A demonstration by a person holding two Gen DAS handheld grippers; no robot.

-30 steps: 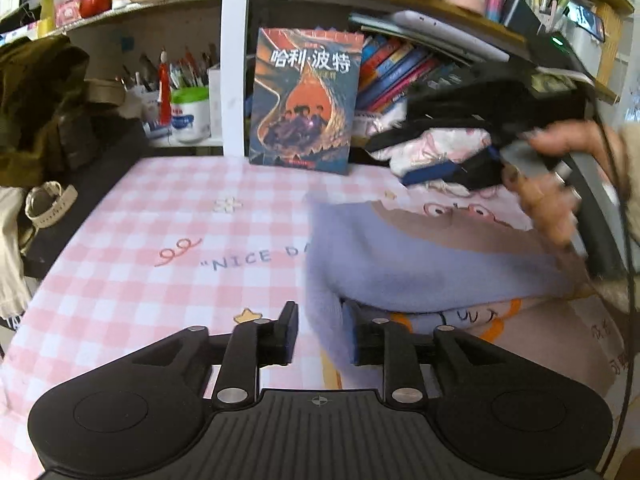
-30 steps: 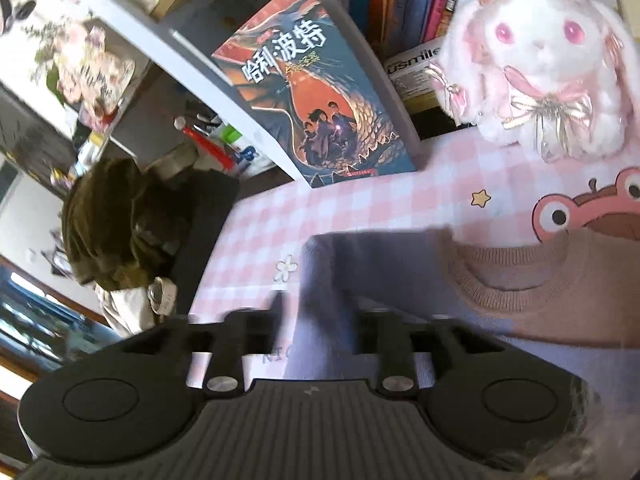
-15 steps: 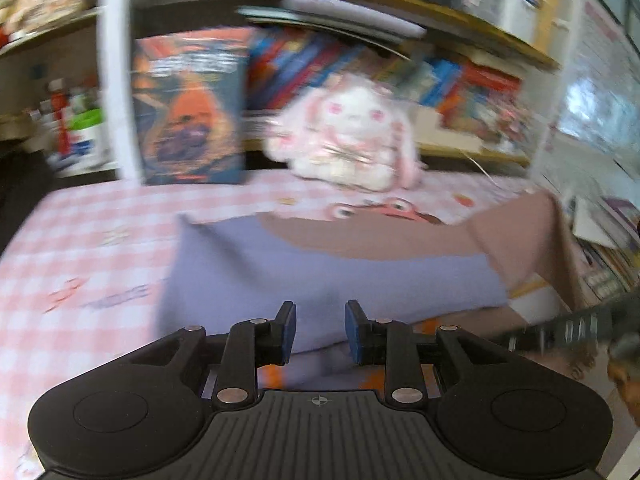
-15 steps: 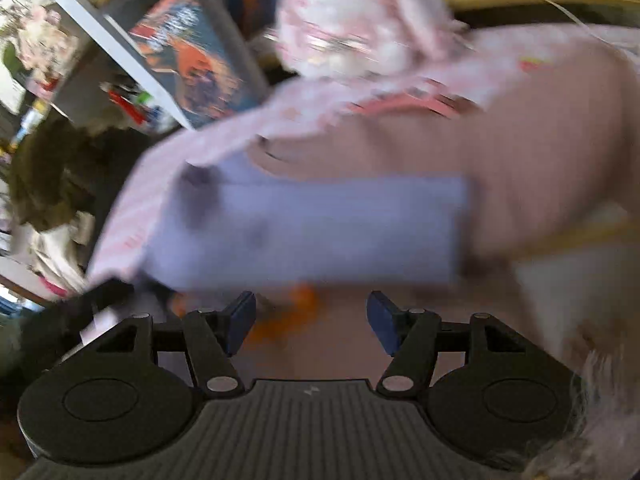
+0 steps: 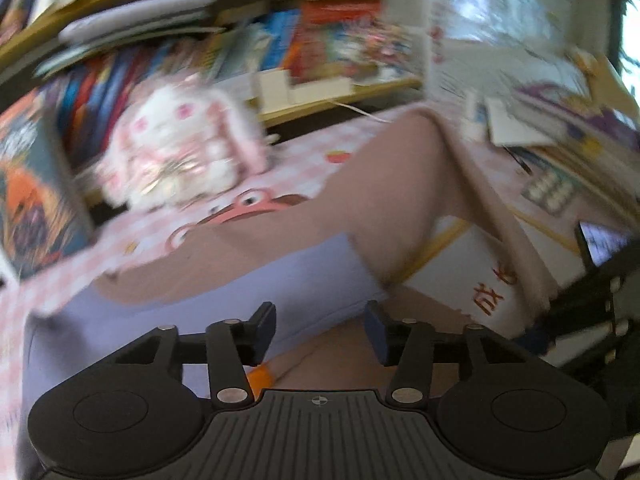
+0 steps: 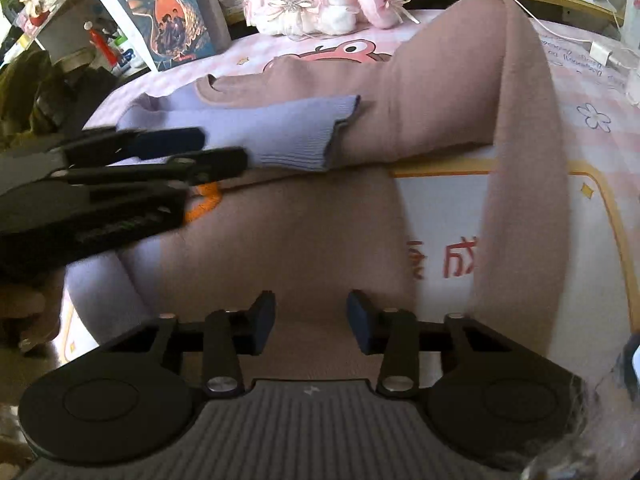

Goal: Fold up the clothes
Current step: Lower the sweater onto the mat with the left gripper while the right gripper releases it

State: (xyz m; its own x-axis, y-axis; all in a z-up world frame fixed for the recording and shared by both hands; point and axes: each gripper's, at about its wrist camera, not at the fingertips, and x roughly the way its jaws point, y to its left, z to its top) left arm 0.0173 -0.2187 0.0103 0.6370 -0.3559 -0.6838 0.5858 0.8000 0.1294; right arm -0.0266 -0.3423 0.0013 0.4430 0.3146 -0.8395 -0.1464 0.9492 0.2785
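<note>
Lilac sleeve [image 6: 288, 136] lies ahead of the opening left gripper [image 5: 320, 330]; right gripper [image 6: 310, 320], empty and closing, should pinch fabric squarely.

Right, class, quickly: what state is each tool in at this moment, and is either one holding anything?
Left tool: opening, pads clear of the purple sleeve, holding nothing.
Right tool: closing above the pink sweater, nothing gripped.

Left-wrist view smeared by motion, colourful shelf books [image 5: 320, 40] unreadable, white-and-pink plush rabbit [image 5: 180, 152] blurred there, its head cropped in the right-wrist view, red print on brown-and-lilac knitted sweater [image 6: 320, 216] partly covered by sleeve
</note>
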